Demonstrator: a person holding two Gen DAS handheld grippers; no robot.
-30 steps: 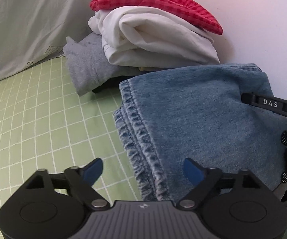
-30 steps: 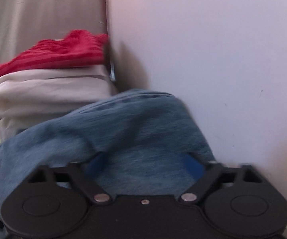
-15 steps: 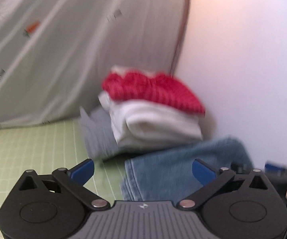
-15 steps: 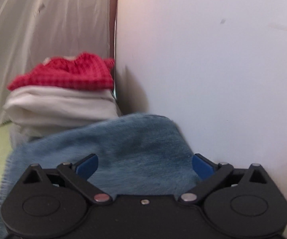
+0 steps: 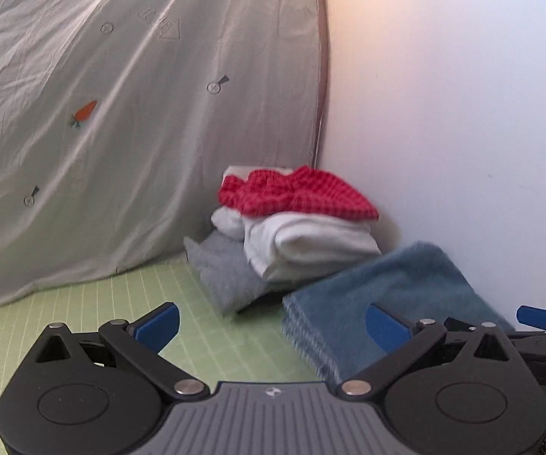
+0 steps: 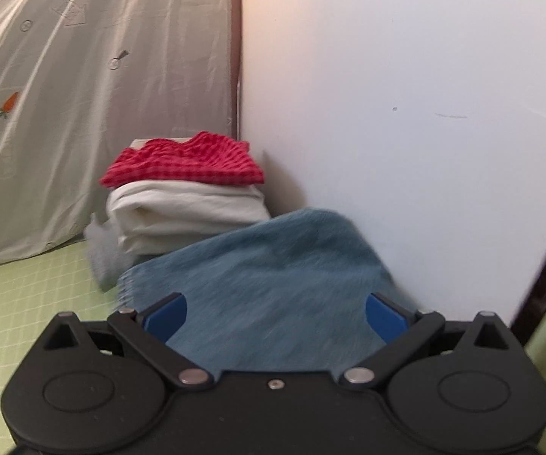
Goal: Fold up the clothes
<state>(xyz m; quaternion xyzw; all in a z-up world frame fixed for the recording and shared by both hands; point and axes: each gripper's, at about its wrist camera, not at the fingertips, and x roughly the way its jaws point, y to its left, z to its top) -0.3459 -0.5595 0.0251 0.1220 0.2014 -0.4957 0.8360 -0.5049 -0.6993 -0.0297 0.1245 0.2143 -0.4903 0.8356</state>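
Beside the wall, folded jeans lie against a folded stack, both grippers spread and empty; a careless nudge could topple that stack.

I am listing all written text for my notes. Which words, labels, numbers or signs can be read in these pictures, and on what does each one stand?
No words or numbers can be read.
Grey sheet: a printed orange carrot and faint outline symbols (circles, triangles, an arrow), no legible letters.
Left gripper: a small emblem on its body, too small to read.
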